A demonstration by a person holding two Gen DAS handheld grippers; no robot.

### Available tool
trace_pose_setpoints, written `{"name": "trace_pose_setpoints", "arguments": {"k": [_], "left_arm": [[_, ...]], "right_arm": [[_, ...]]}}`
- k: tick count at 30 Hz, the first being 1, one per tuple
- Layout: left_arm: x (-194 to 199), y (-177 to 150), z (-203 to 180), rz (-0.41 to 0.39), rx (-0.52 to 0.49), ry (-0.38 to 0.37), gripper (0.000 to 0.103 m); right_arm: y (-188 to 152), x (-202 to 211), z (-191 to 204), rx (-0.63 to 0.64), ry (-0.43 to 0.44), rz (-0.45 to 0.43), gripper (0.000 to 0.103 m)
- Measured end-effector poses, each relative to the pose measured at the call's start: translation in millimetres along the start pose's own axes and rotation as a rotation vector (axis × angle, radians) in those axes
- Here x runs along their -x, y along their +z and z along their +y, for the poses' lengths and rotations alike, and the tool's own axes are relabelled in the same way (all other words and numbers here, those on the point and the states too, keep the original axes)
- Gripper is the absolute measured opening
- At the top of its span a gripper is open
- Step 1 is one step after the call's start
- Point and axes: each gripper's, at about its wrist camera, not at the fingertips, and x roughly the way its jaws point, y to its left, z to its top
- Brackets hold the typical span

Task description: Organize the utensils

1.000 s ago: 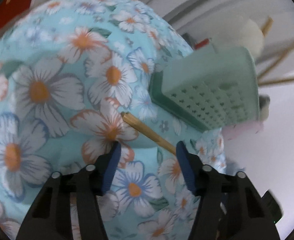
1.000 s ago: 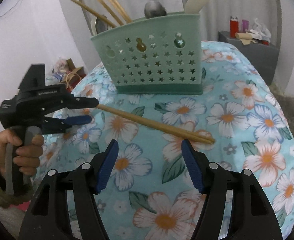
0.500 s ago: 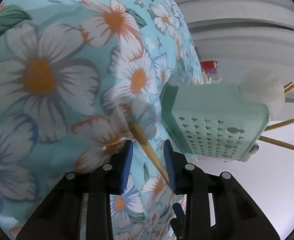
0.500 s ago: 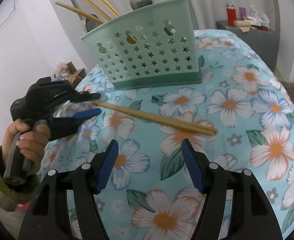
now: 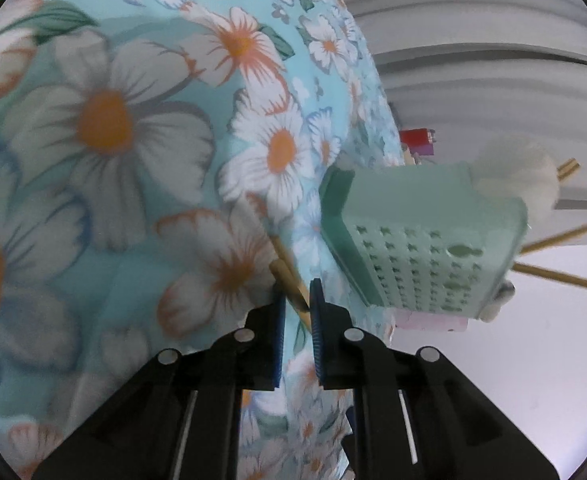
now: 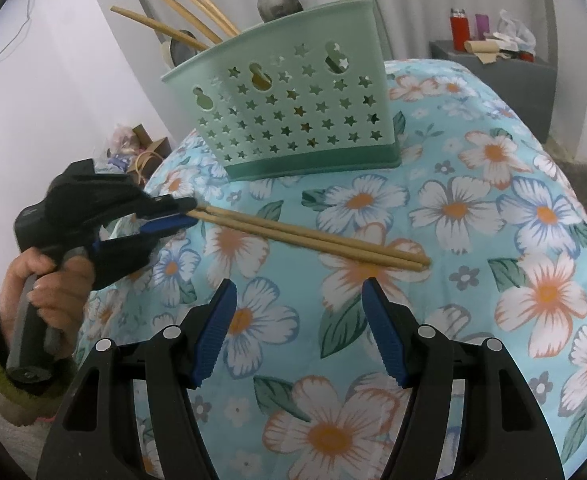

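Note:
A pair of wooden chopsticks (image 6: 313, 237) lies on the floral tablecloth (image 6: 473, 240) in front of a mint green utensil caddy (image 6: 289, 116). My left gripper (image 6: 185, 212) is shut on the chopsticks' left end; in the left wrist view the chopsticks (image 5: 289, 280) sit between its closed pads, with the gripper (image 5: 296, 300) beside the caddy (image 5: 421, 240). My right gripper (image 6: 299, 300) is open and empty, just in front of the chopsticks' middle. The caddy holds more chopsticks (image 6: 177, 12) and spoons (image 6: 279, 2).
A grey side table (image 6: 493, 68) with a red bottle (image 6: 458, 24) and clutter stands at the back right. A box with odds and ends (image 6: 141, 148) sits on the floor at the left. White walls surround the table.
My left gripper has closed from open onto the chopsticks' end. The right gripper has tilted and come a little closer to the table, still open.

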Motion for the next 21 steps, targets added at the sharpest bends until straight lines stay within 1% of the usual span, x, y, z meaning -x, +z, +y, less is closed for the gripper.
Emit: {"name": "trace_pose_setpoints", "arguments": {"k": [6, 10, 12, 15, 18, 21], "left_arm": [[22, -13, 7, 0.010, 0.015, -0.008, 0.011], [20, -15, 16, 0.027, 0.042, -0.013, 0.011], [16, -15, 23, 0.044, 0.088, -0.027, 0.013], [10, -16, 28, 0.057, 0.124, -0.042, 0.015], [1, -14, 28, 0.058, 0.137, -0.048, 0.017], [5, -17, 29, 0.056, 0.137, -0.046, 0.017]], "right_arm": [[1, -3, 2, 0.006, 0.013, 0.006, 0.062], [0, -5, 4, 0.008, 0.020, 0.011, 0.062], [0, -6, 5, 0.009, 0.022, 0.013, 0.062], [0, -5, 6, 0.012, 0.019, 0.011, 0.062], [0, -4, 4, 0.008, 0.016, 0.010, 0.062], [0, -5, 2, 0.000, 0.014, 0.011, 0.062]]}}
